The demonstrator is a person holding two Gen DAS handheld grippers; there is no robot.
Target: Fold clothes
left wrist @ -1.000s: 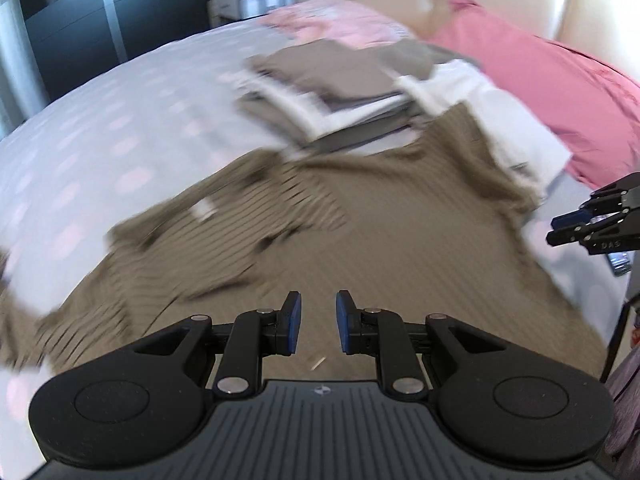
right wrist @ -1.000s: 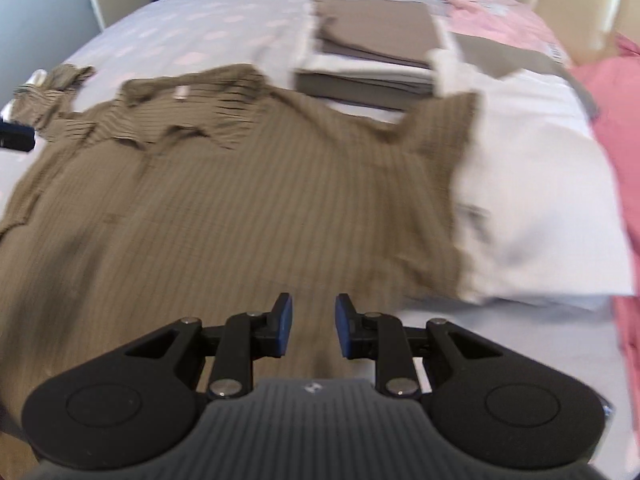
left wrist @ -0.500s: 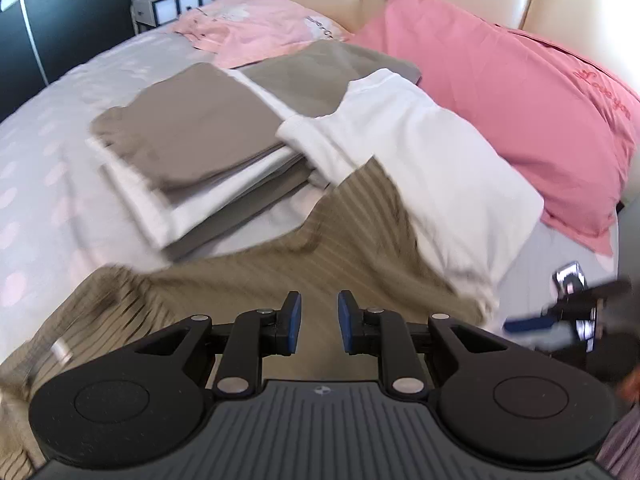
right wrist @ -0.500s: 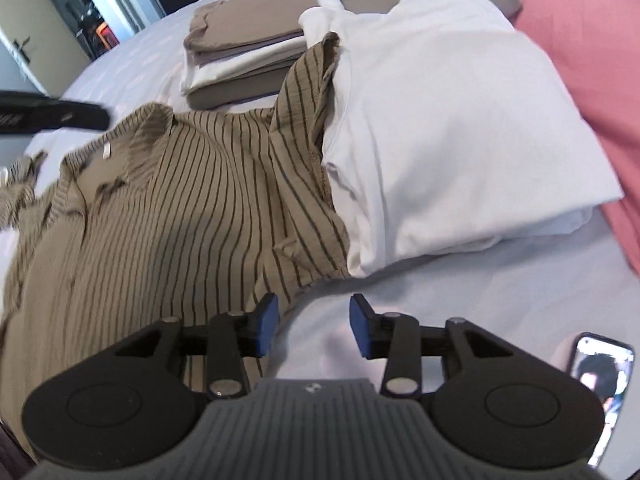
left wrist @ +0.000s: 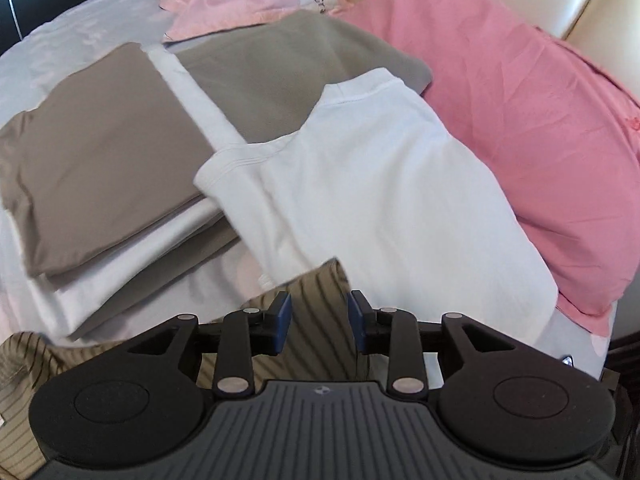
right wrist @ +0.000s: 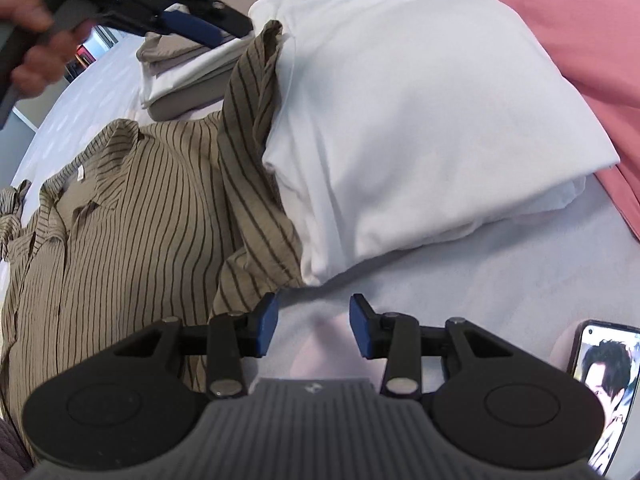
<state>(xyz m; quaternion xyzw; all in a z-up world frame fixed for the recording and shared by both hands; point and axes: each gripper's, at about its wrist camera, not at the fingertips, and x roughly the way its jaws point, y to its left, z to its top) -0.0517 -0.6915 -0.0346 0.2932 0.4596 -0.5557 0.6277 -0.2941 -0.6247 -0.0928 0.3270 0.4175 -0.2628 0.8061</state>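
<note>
Left wrist view, left gripper [left wrist: 319, 316] jaws opening above striped shirt [left wrist: 316, 280] sleeve end, unpinched, right gripper [right wrist: 312, 322] parted, empty, over bedsheet [right wrist: 460, 280] beside white garment [right wrist: 420, 120].

The shirt [right wrist: 132, 216] is thin woven cloth, olive with dark stripes, crinkled and matt. The white top [left wrist: 384, 196] is smooth, soft knit with stitched hems. The folded stack [left wrist: 100, 160] is taupe and white cloth, smooth, with a faint sheen. The pillow [left wrist: 532, 128] wears pink cotton, finely creased and matt. The bedsheet [right wrist: 460, 292] is pale, smooth fabric. The headboard [left wrist: 616, 4] looks like cream leather, slightly glossy. Each gripper [left wrist: 319, 316] [right wrist: 313, 322] is matt black plastic with a ribbed grey body, shiny metal pivot pins and blue rubbery pads [left wrist: 285, 316]. The phone [right wrist: 600, 380] has a glossy glass screen
</note>
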